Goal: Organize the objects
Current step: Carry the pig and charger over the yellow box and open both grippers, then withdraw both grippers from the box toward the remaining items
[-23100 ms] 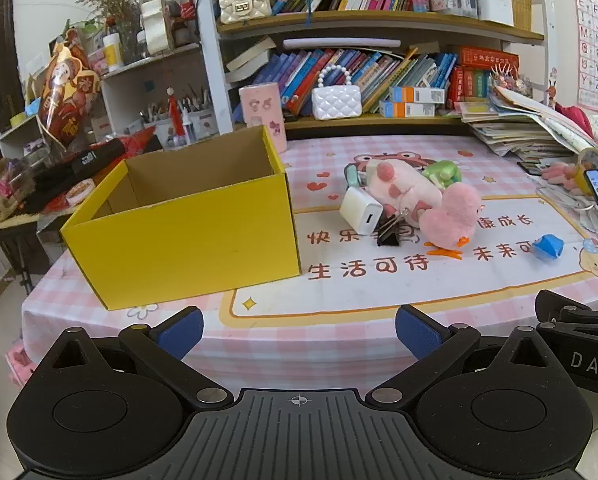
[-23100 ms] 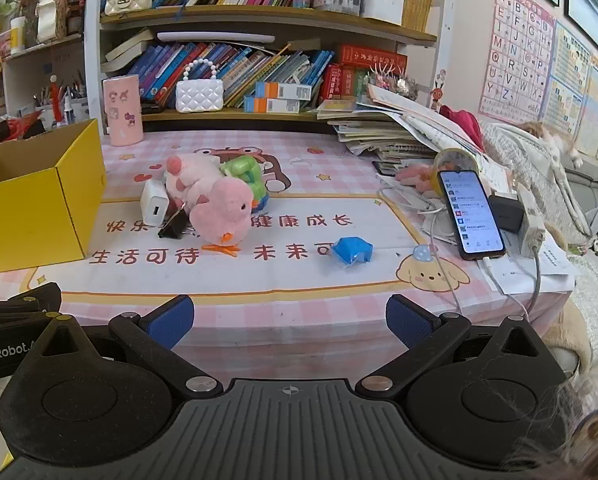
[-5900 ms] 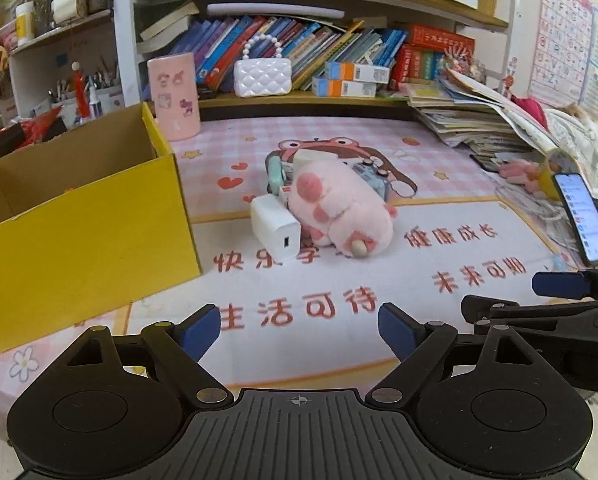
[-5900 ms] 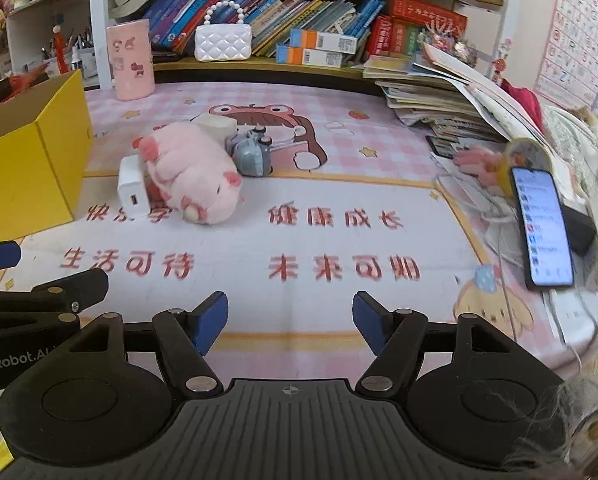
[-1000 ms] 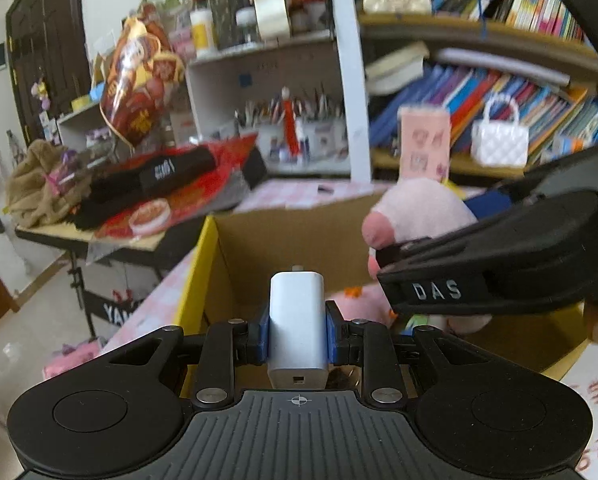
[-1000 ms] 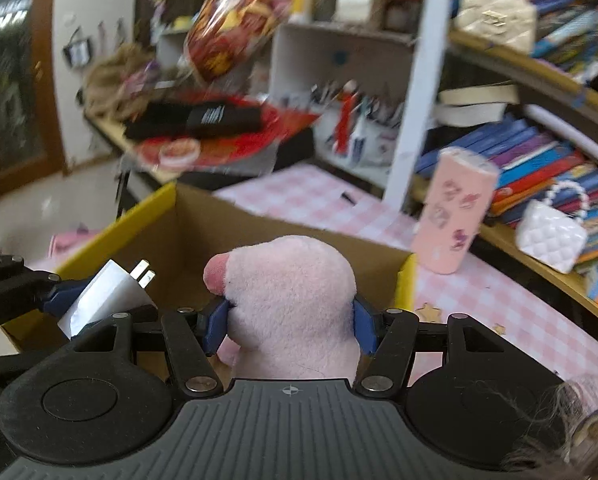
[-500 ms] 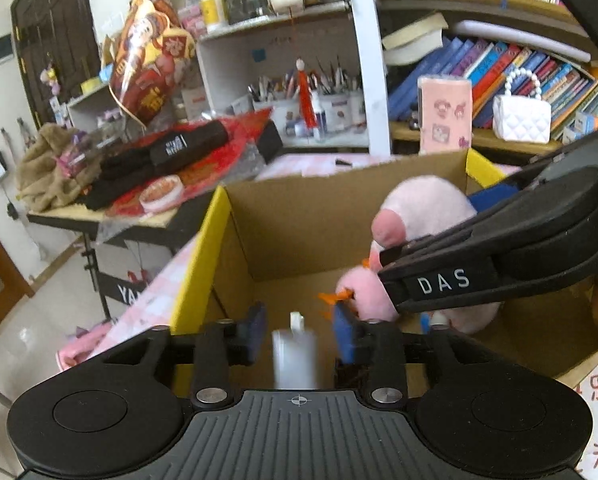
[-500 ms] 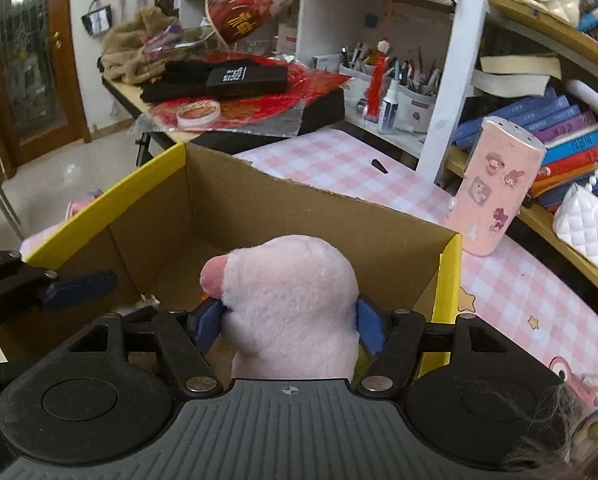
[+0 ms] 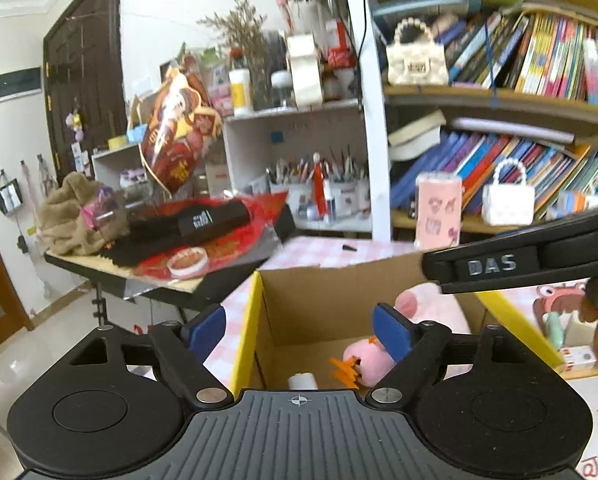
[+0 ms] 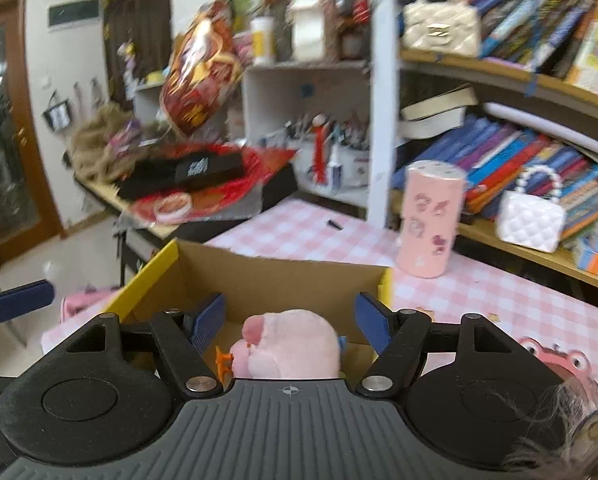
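While both tools hang over the yellow cardboard box (image 9: 247,320), the left gripper (image 9: 299,326) has just been opening; its blue pads stand spread above the box's left wall with nothing between them. Inside the box, the white charger (image 9: 303,381) lies on the floor near that wall, with the pink duck toy (image 9: 365,356) just right of it and the pink plush pig (image 10: 295,346) further right. The right gripper (image 10: 289,320) has also just been opening, pads spread clear of the pig below. Beyond the box's far right corner stands a pink cup (image 10: 429,220).
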Demonstrator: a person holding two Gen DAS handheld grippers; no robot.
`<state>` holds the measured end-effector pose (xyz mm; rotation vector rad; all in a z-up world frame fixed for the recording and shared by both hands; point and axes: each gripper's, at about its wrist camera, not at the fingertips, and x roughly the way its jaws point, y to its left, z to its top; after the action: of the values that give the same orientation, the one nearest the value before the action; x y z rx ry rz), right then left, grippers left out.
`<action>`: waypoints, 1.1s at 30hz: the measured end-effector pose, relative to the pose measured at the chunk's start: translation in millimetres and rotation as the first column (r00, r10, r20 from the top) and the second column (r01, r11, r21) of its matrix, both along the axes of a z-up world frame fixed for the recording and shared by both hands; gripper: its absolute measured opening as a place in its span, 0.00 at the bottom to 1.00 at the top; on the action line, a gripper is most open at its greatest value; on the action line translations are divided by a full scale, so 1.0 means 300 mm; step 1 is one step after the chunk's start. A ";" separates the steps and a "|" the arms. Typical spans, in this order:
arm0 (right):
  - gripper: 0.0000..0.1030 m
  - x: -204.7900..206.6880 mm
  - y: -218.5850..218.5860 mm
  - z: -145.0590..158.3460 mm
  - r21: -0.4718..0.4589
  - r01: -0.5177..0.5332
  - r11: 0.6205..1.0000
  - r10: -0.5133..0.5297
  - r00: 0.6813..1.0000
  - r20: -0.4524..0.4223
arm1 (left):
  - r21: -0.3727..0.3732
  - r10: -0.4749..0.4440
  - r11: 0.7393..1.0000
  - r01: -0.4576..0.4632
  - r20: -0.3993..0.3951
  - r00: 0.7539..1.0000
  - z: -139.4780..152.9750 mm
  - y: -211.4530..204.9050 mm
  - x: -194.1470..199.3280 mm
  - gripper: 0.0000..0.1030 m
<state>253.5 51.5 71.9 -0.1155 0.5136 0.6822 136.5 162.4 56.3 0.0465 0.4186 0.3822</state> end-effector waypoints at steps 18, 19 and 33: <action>0.70 -0.445 -0.241 -0.144 -0.028 0.258 0.966 -0.259 0.956 -0.137 | -0.115 -0.116 0.988 0.106 -0.081 0.990 -0.110 -0.034 -0.335 0.83; 0.70 -0.479 -0.249 -0.159 -0.043 0.260 0.965 -0.263 0.955 -0.135 | -0.119 -0.128 0.986 0.117 -0.089 0.988 -0.120 -0.040 -0.352 0.83; 0.69 -0.763 -0.361 -0.291 -0.207 0.359 0.910 -0.388 0.914 -0.122 | -0.162 -0.252 0.960 0.227 -0.156 0.955 -0.217 -0.141 -0.508 0.88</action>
<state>24.8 -56.9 -15.4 -0.1279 0.7305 0.2664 -15.9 120.0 -8.7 -0.0090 0.6065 0.1073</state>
